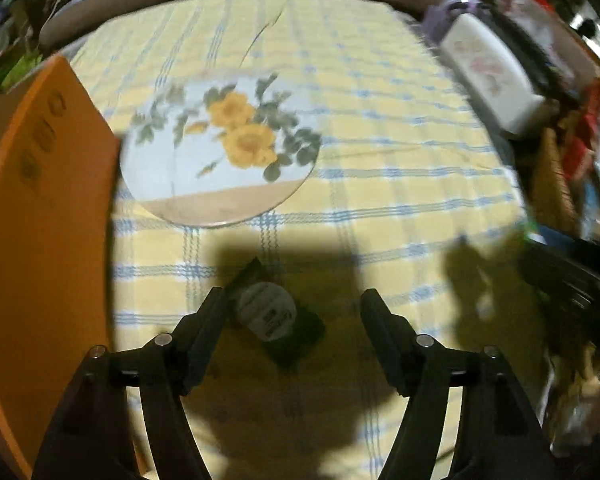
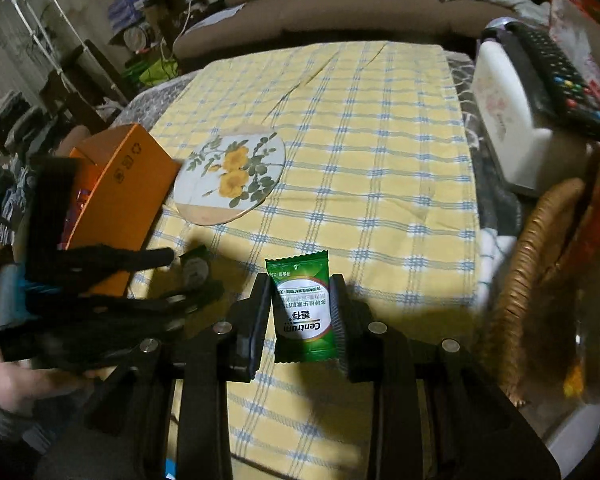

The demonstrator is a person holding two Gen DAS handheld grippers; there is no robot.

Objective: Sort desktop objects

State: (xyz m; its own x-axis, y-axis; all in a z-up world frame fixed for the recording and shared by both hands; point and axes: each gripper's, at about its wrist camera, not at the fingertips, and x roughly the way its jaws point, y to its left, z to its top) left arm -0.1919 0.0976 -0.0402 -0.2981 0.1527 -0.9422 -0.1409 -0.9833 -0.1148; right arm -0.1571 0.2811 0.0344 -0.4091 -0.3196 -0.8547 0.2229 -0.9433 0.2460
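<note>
While left tongs (image 1: 292, 300) hang open over a green sachet (image 1: 278, 316) lying on the checked table (image 1: 379, 152) near the flowered plate (image 1: 220, 148) and orange box (image 1: 44, 200), right tongs (image 2: 301, 300) grip a second green packet (image 2: 304, 308) above the cloth.

My left wrist camera looks steeply down, close over the checked cloth (image 1: 379, 152). My right wrist camera sits a little further back, facing the sofa (image 2: 339, 12). Both views share the floral plate (image 1: 220, 152) and orange box (image 1: 40, 220).
</note>
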